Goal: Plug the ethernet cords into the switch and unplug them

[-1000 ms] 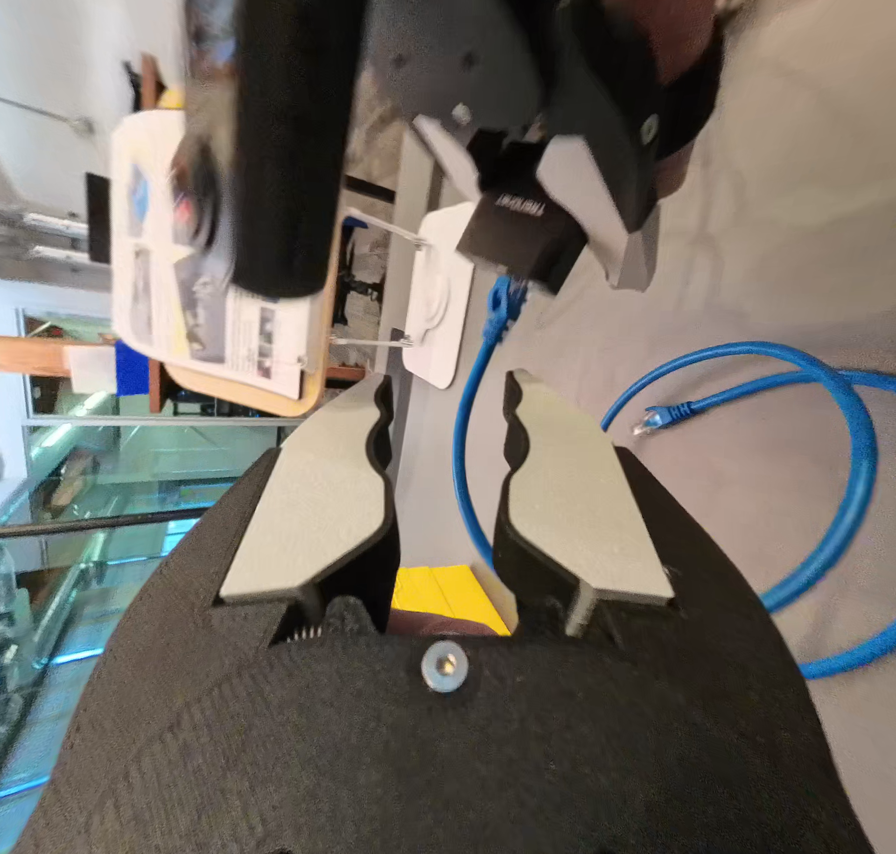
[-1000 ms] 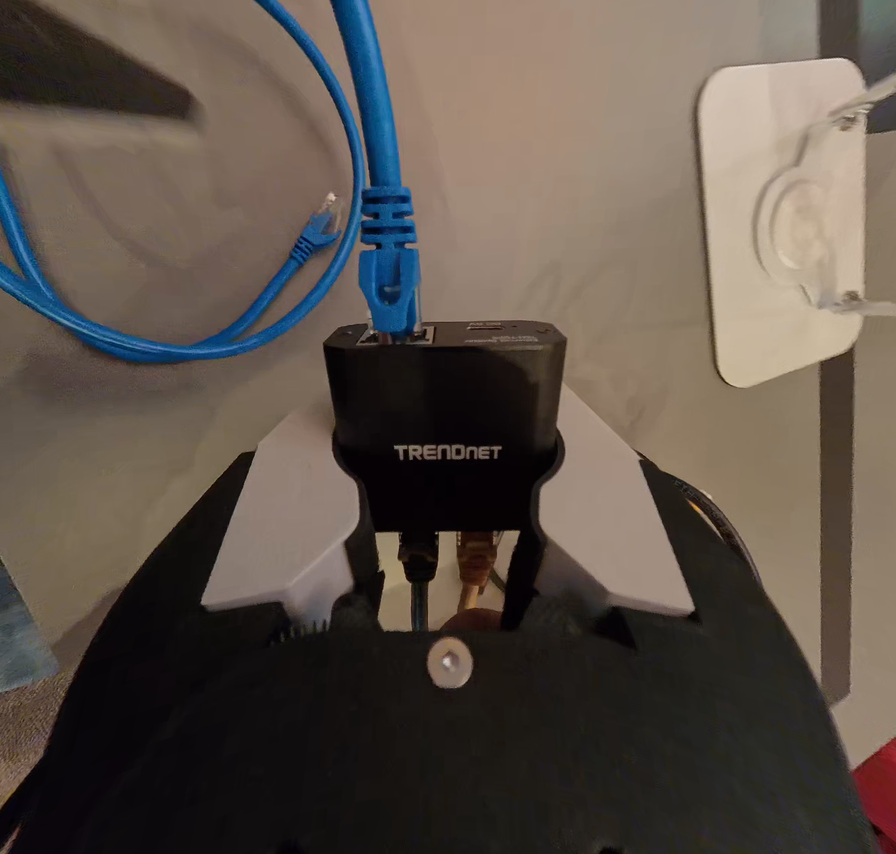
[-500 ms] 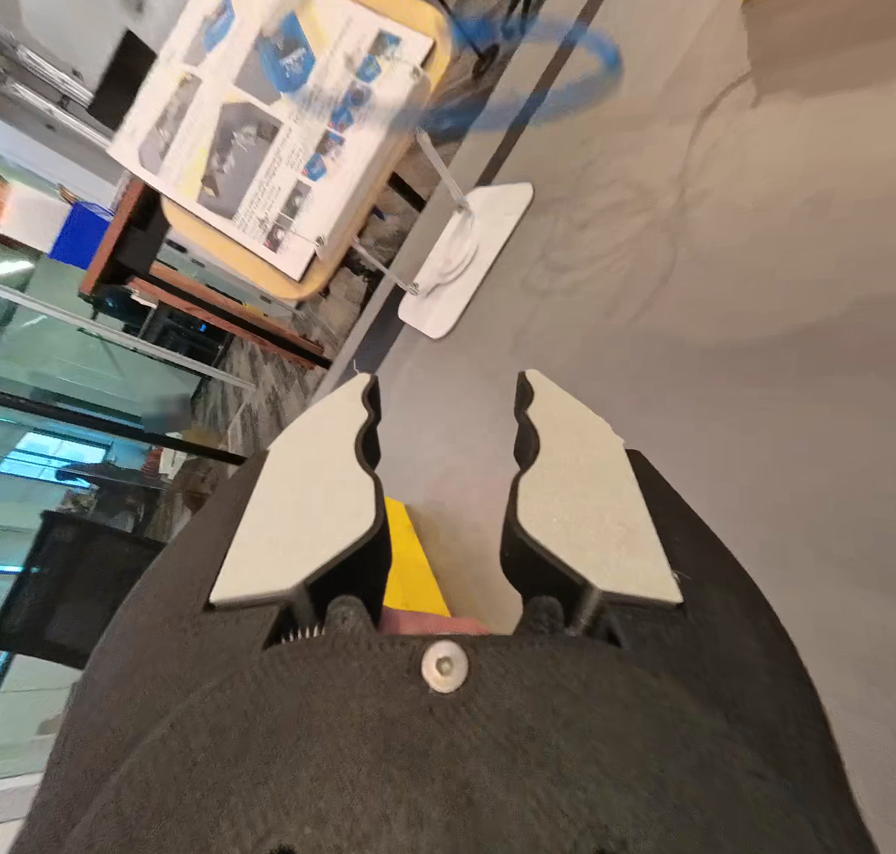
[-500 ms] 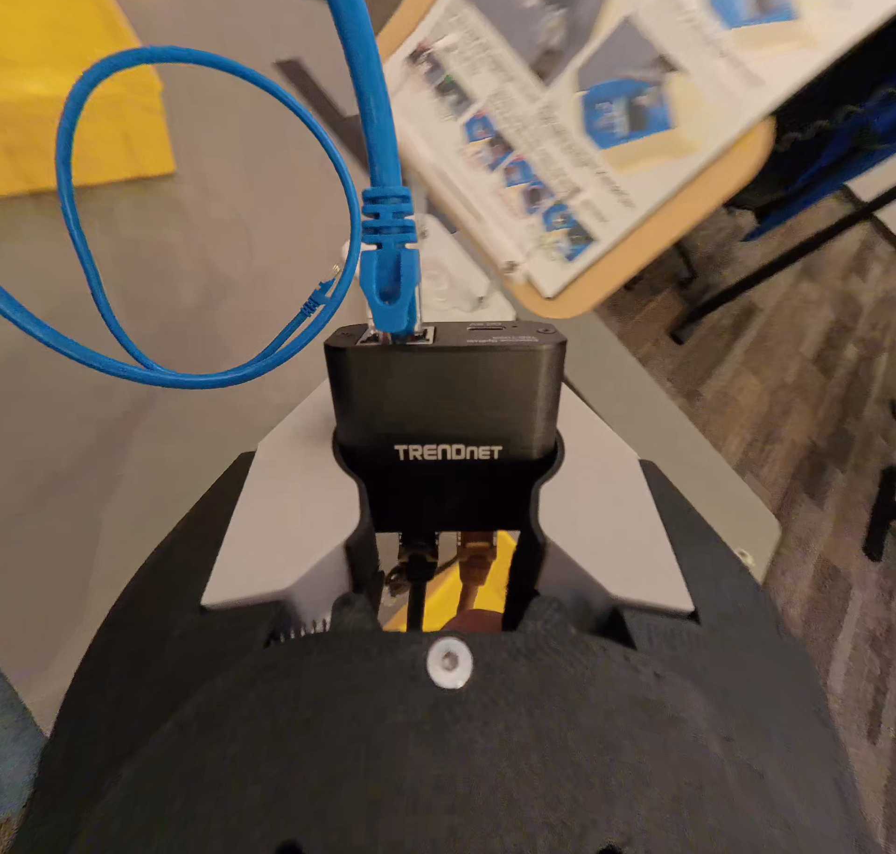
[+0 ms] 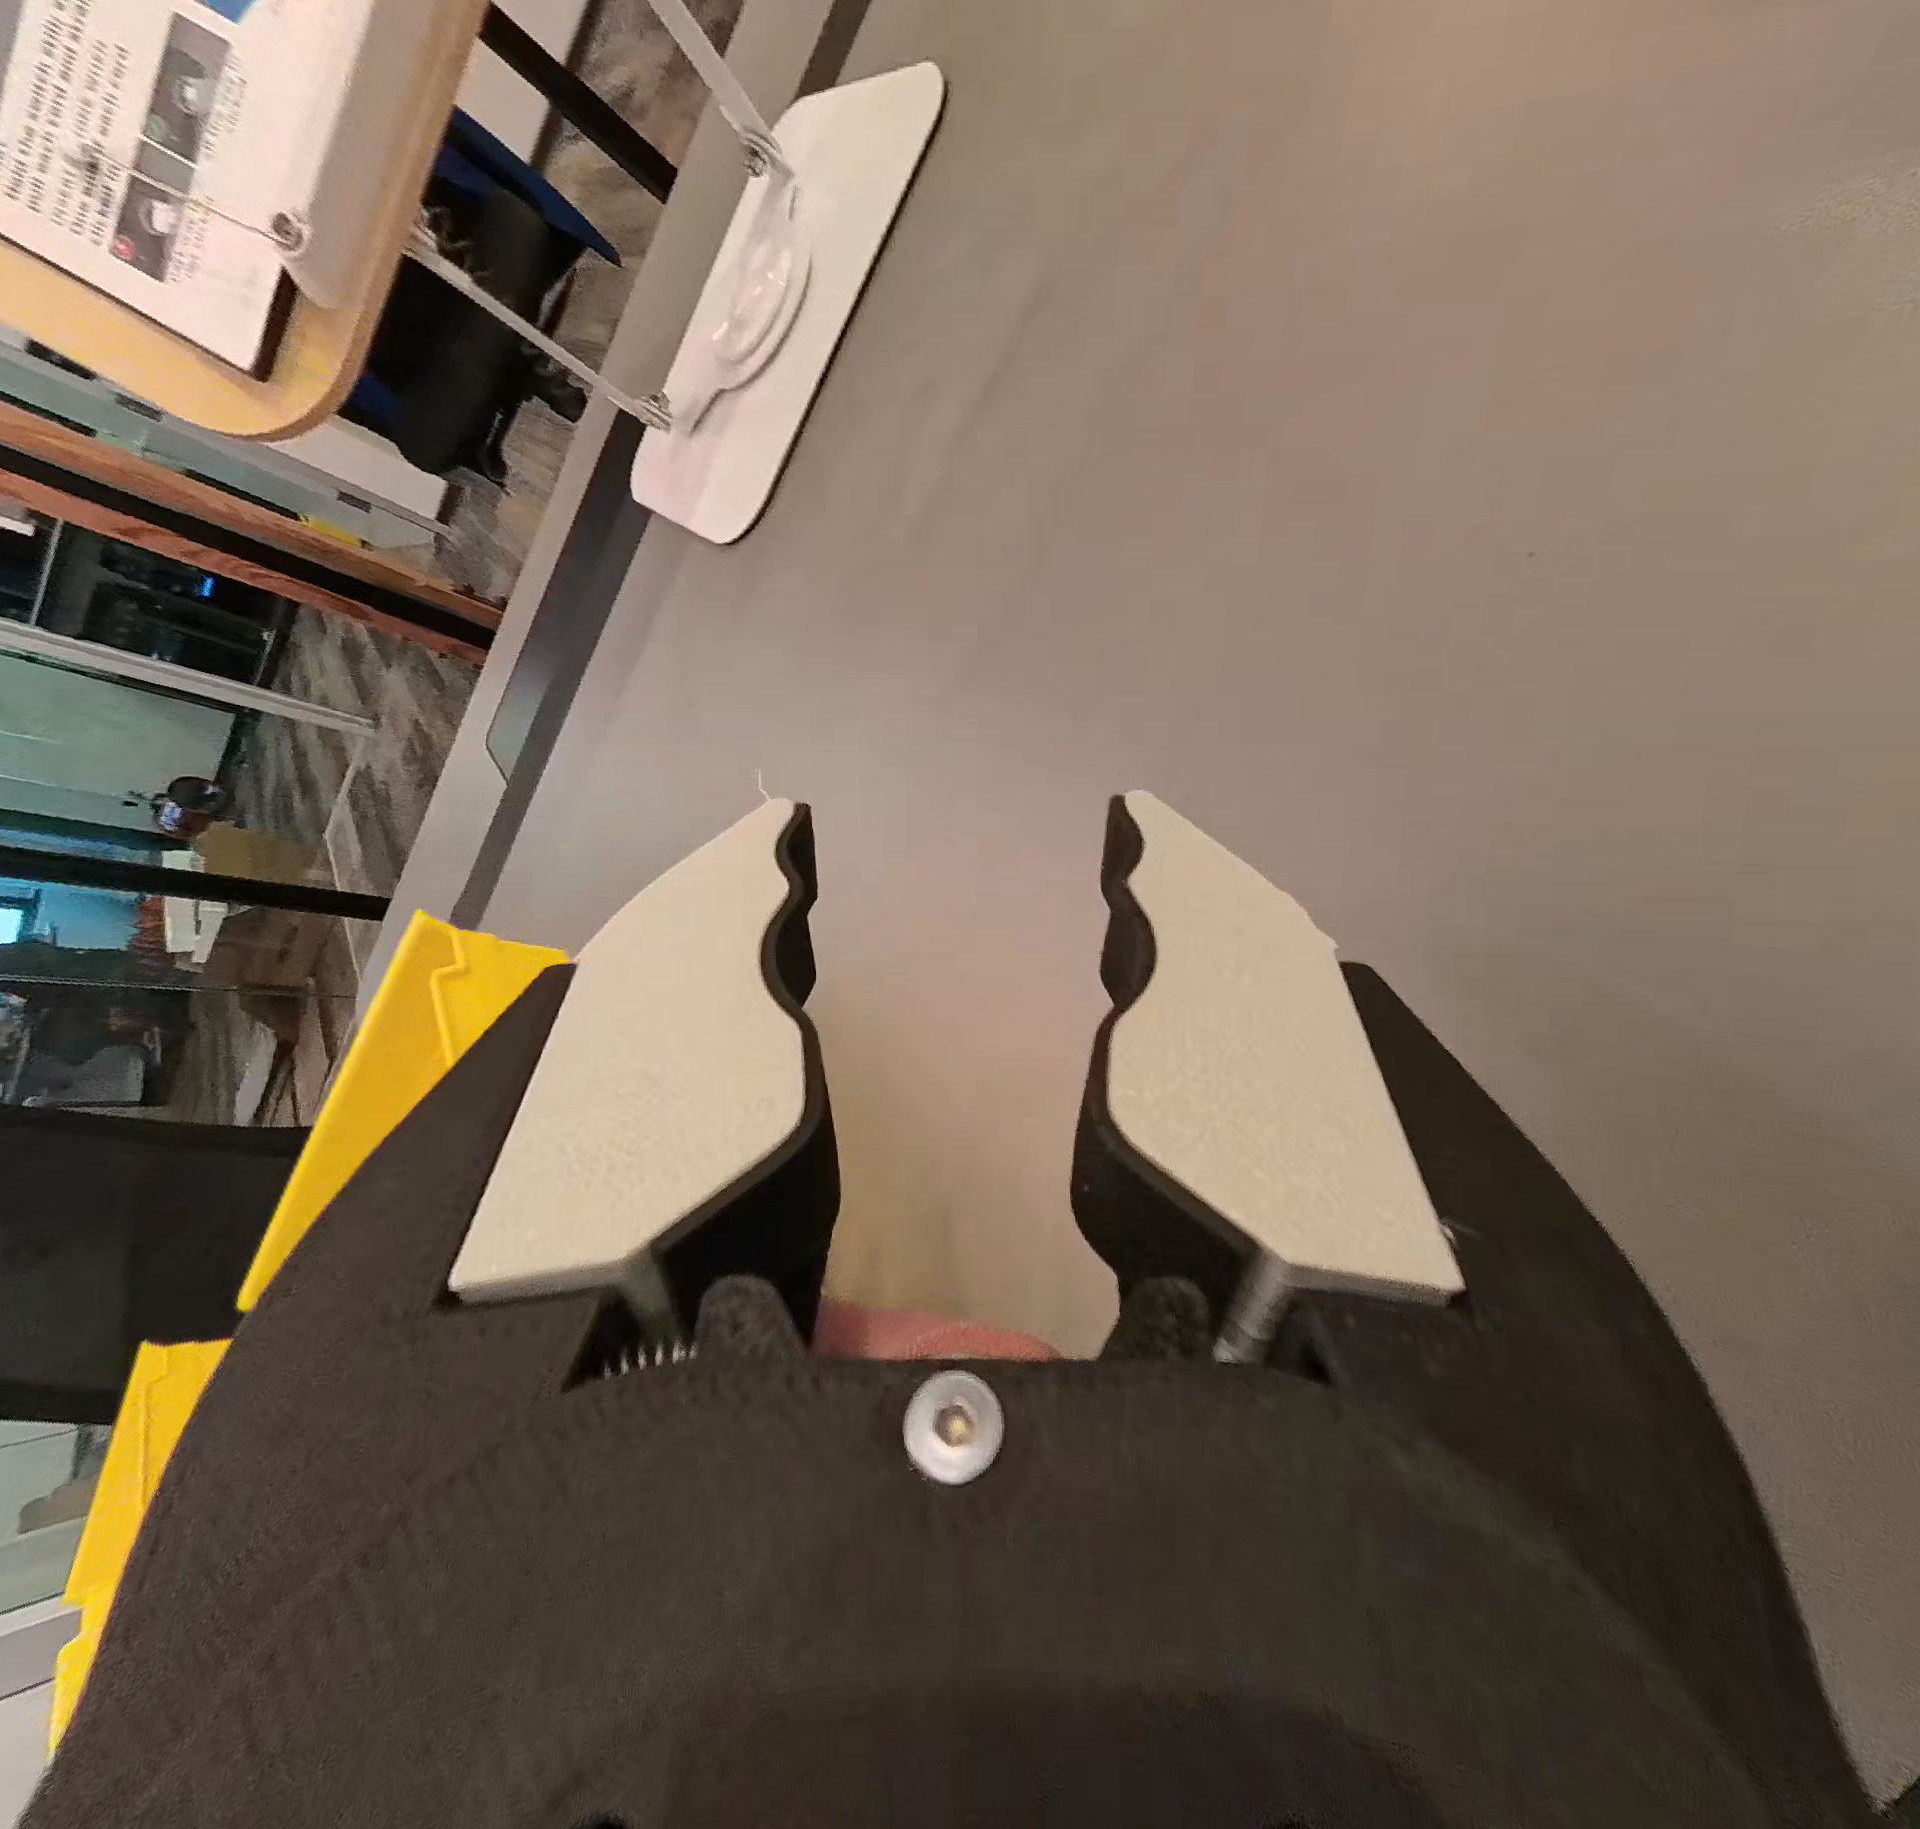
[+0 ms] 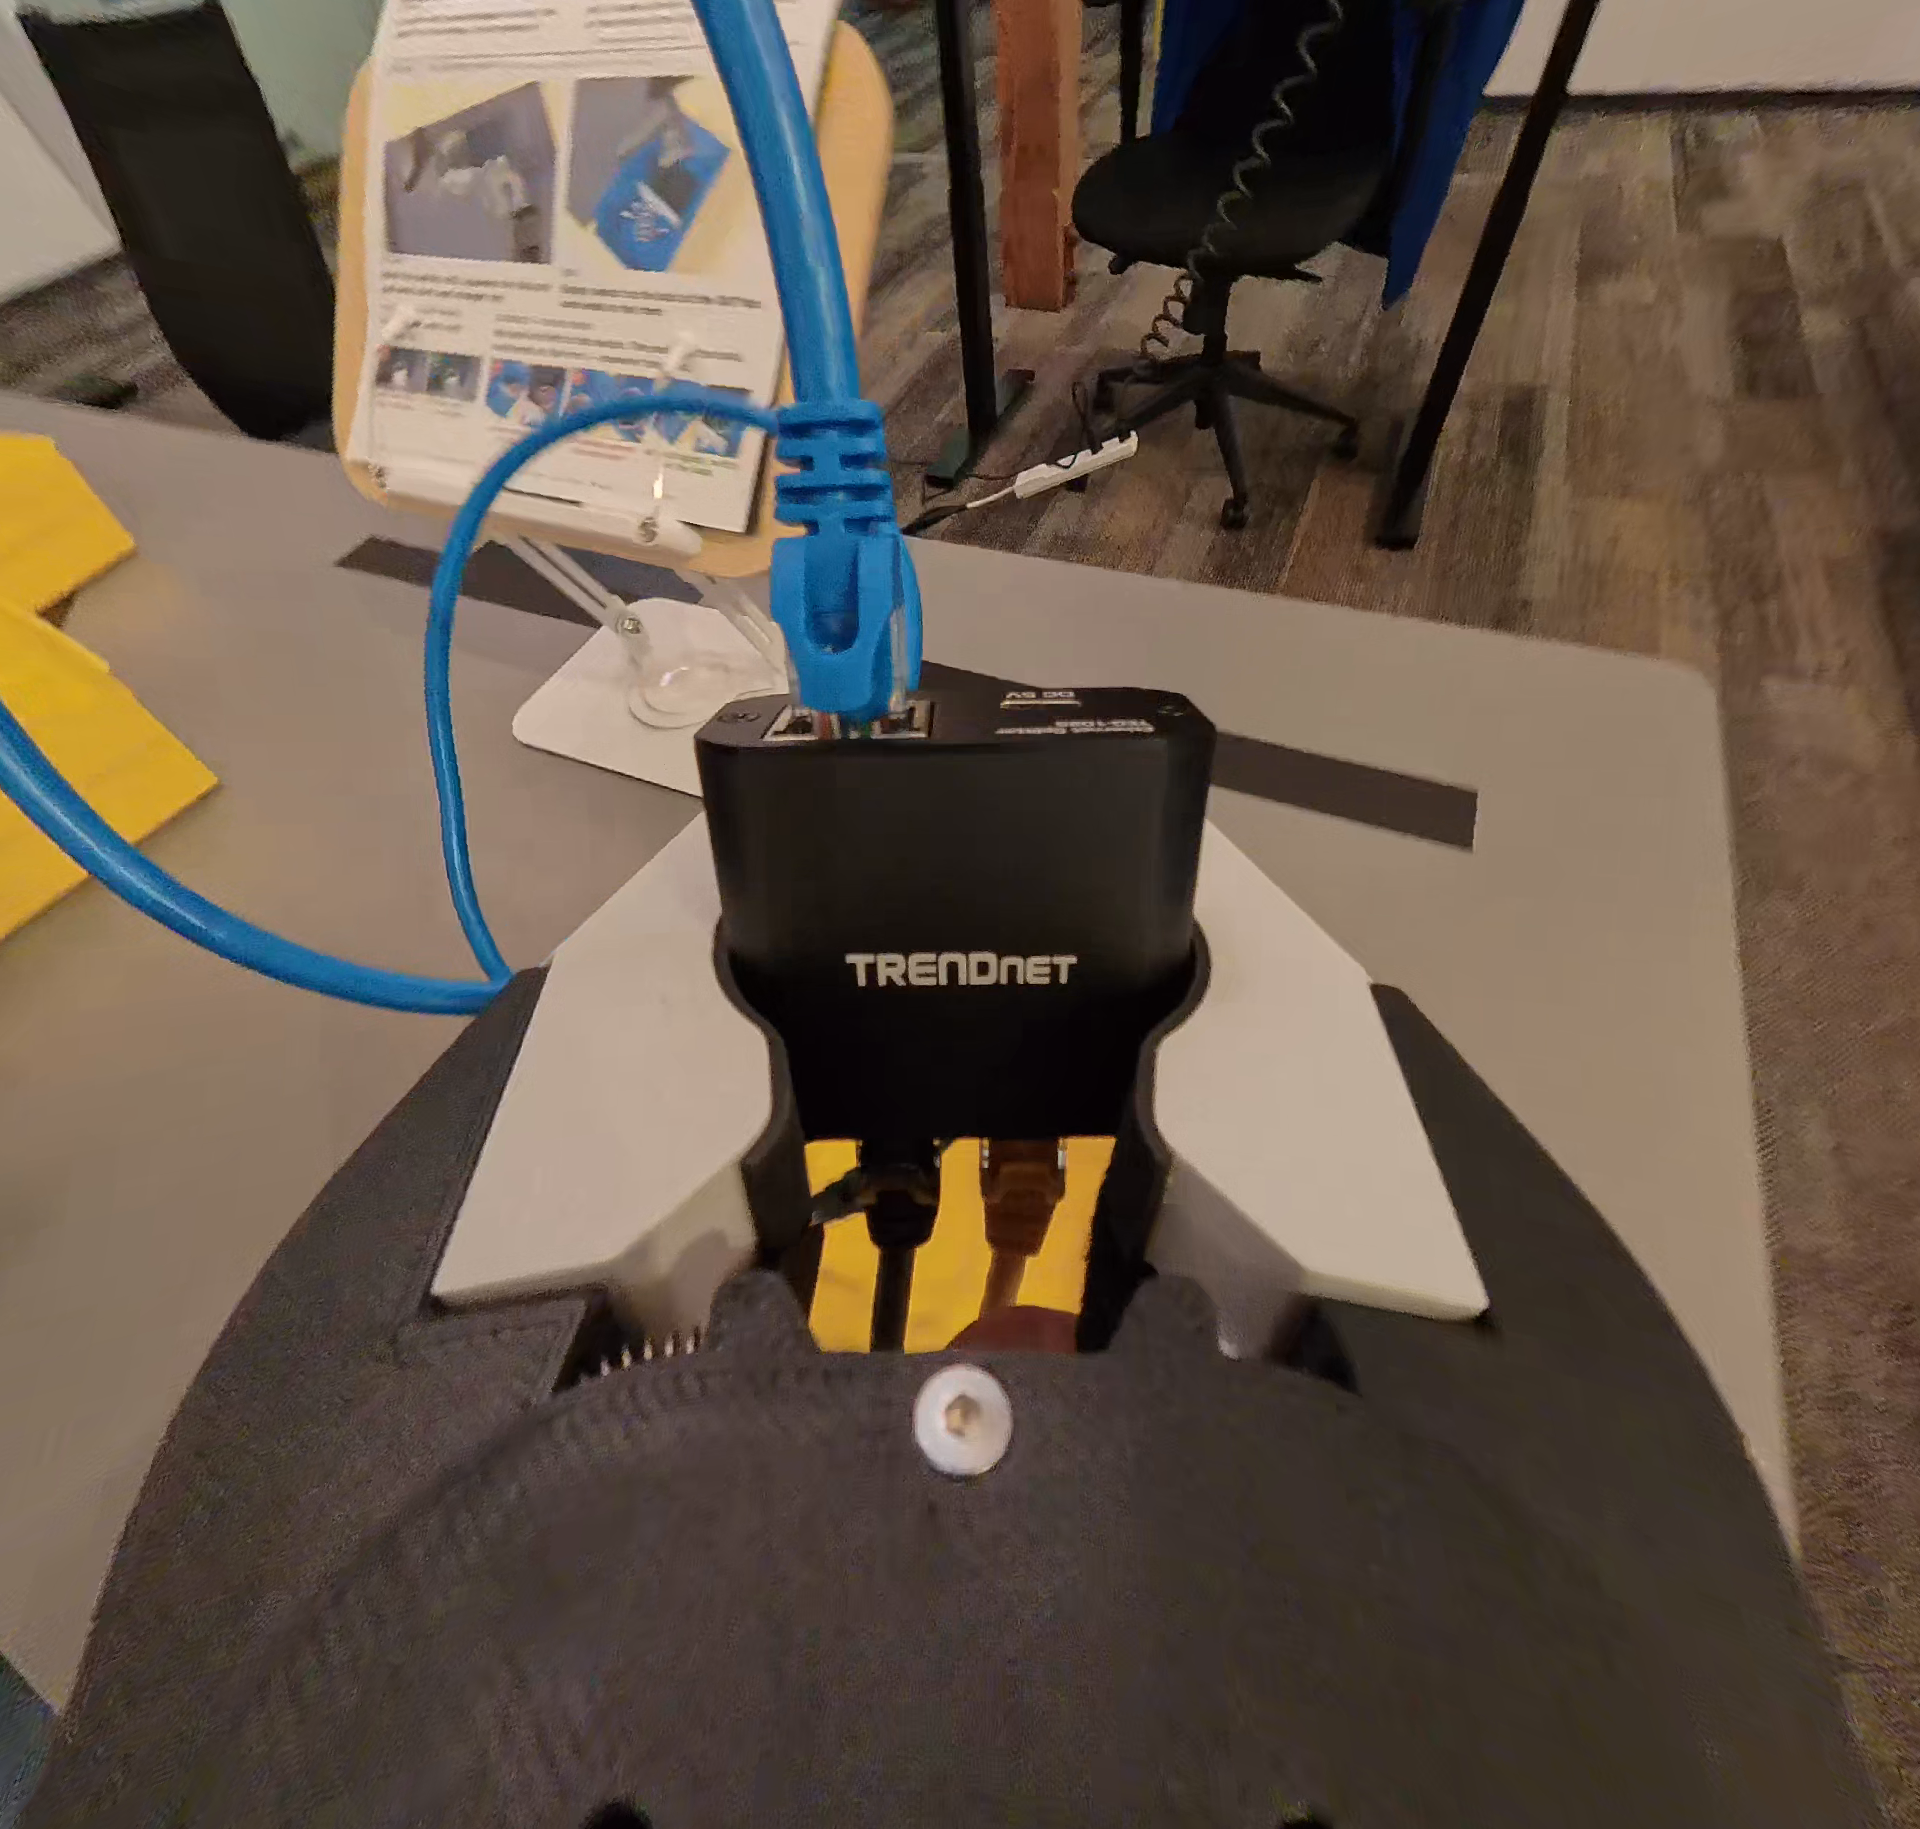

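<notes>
My right tongs point(image 6: 961, 948) clenched on small black plastic switch point(image 6: 954, 849), blue ethernet cord point(image 6: 840, 574) plugged in; only there. My left tongs point(image 5: 958, 823) released, empty, over grey bench point(image 5: 1403, 429).

left wrist view looks down, rolled sideways, close over the grey table point(image 5: 1351, 429). right wrist view looks forward across the table point(image 6: 260, 1104) toward the room. both show the white stand base point(image 5: 790, 304) point(image 6: 582, 699).

The black switch point(image 6: 956, 844) bears white lettering, and the propped instruction sheet point(image 6: 561, 252) small, seemingly blurred print.
</notes>
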A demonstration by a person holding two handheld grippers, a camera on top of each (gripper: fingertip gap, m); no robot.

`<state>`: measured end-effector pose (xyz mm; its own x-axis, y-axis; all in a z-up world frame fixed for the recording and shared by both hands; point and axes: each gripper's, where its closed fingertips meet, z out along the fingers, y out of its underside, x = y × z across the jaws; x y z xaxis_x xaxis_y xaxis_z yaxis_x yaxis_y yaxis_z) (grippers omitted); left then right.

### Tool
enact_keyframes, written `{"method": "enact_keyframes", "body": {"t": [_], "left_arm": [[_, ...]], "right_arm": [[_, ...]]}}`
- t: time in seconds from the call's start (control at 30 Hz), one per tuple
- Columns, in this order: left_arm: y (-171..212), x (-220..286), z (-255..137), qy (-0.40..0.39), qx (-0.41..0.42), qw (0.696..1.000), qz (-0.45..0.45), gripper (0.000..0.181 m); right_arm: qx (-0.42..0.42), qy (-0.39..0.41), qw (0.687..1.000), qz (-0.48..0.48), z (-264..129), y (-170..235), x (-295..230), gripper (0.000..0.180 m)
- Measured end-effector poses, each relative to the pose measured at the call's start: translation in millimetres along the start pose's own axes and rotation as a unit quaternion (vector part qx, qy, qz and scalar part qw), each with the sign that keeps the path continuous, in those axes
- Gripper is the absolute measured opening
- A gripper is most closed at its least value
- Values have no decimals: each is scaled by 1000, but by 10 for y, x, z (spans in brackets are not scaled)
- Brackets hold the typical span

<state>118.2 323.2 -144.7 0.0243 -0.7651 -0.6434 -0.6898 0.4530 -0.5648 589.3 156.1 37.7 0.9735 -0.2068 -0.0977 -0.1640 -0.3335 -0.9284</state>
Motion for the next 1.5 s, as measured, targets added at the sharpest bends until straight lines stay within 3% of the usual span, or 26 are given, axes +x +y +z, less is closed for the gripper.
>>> {"method": "enact_keyframes", "body": {"t": [0.27,0.43,0.67,0.87,1.2,1.5], "left_arm": [[110,121,91,18,-20,1000,2,53],[157,194,139,27,-30,999,6,53],[189,242,160,33,-34,999,11,53],[205,277,158,36,-37,999,16,53],[249,320,143,40,-43,998,26,53],[268,339,122,44,-48,997,32,53]], "right_arm": [[48,-14,987,152,154,605,463,69],[30,-11,986,166,272,828,495,69],[-93,28,990,103,492,1351,475,70],[-218,61,973,43,618,1766,476,70],[-319,54,945,38,722,2102,476,70],[-421,95,901,-43,766,2328,621,71]]}}
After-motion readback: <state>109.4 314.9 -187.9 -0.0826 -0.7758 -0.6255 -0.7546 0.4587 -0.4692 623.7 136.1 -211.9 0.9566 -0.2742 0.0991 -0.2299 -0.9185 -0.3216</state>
